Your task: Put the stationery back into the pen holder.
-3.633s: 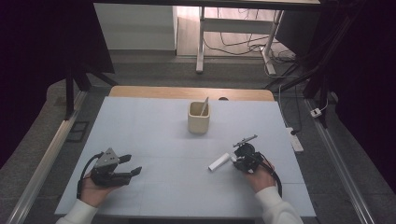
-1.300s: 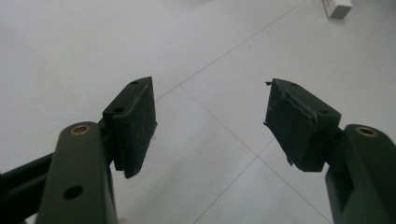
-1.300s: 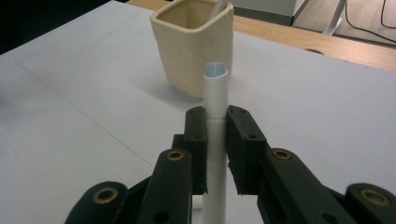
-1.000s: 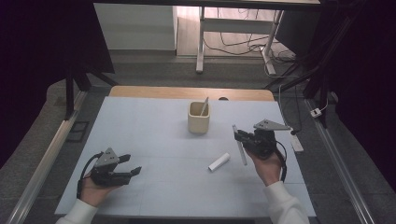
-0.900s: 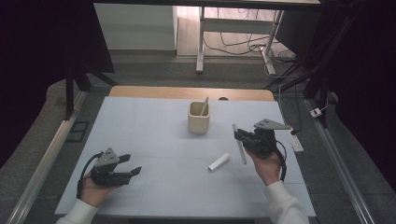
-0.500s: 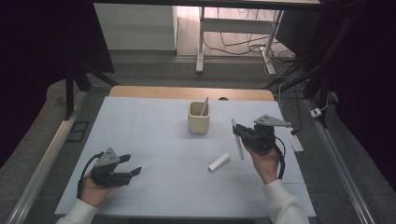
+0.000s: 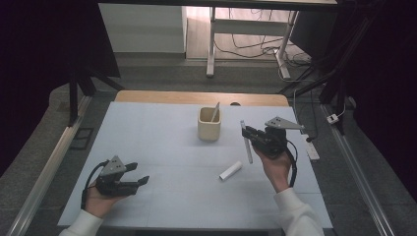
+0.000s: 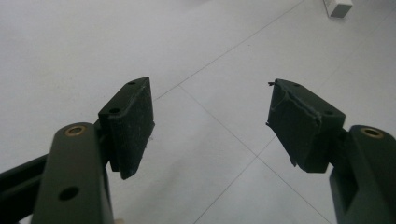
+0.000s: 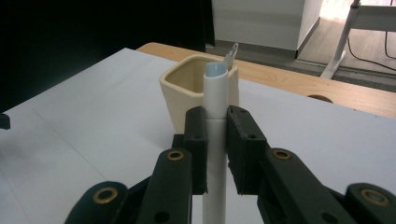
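Two grippers show in the high view, one at each side of the pale bench [image 7: 147, 132]. The left gripper [image 7: 139, 174] rests low near the front left edge with its jaws spread and nothing between them. The right gripper [image 7: 248, 135] is lifted above the bench, just to the right of the cream cup [image 7: 209, 124], and it is clenched on a white pen [image 7: 247, 142] that hangs nearly upright. A thin stick [image 7: 215, 111] leans inside the cup. A short white cap [image 7: 230, 170] lies on the bench between the two hands, nearer to the right one.

From the left gripper view, the left gripper [image 8: 210, 121] has its two pads well apart, with bare bench surface [image 8: 70, 51] behind them. This view gives the released state more clearly than the high one. A small white block [image 8: 337, 6] sits at the upper right corner; I cannot tell what it is.

From the right gripper view, the right gripper [image 9: 216, 149] presses both pads on the pen [image 9: 215, 100], which stands upright with its blue-grey tip on top. The cup [image 9: 187, 95] is right behind the pen, a closeness that the high view does not make clear, and the stick [image 9: 230, 53] rises over its rim.
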A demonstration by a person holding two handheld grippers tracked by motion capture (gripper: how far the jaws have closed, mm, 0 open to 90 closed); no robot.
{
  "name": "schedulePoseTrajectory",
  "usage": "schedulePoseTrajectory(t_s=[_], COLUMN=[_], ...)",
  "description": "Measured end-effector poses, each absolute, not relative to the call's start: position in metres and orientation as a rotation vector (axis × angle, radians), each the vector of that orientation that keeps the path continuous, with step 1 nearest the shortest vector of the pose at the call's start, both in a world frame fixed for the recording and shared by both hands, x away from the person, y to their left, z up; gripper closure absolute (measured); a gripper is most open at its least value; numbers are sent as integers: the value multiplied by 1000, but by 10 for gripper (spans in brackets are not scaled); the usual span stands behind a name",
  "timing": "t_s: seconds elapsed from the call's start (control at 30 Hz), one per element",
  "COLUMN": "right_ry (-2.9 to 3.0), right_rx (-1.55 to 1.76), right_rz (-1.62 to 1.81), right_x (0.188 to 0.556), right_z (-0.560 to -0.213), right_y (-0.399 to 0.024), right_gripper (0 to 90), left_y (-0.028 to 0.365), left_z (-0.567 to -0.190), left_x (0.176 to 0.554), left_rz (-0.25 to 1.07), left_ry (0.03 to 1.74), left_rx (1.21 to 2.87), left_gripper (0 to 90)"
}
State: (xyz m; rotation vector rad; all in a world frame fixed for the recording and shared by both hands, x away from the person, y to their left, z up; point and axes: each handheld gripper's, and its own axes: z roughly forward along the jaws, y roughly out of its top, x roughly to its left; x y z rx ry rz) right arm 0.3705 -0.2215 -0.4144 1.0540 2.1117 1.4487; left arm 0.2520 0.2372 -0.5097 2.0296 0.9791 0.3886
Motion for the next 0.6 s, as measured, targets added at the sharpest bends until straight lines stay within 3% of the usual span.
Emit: schedulePoseTrajectory(t_s=[0.6], right_ry=[2075], right_rx=[1030], right_rz=[1492], right_x=[378], right_z=[-411], right_y=[-213], right_gripper=[777], left_y=[238], left_z=[-510], left_x=[252], left_rz=[389], left_ry=[978], left_rx=[2030], left_gripper=[305])
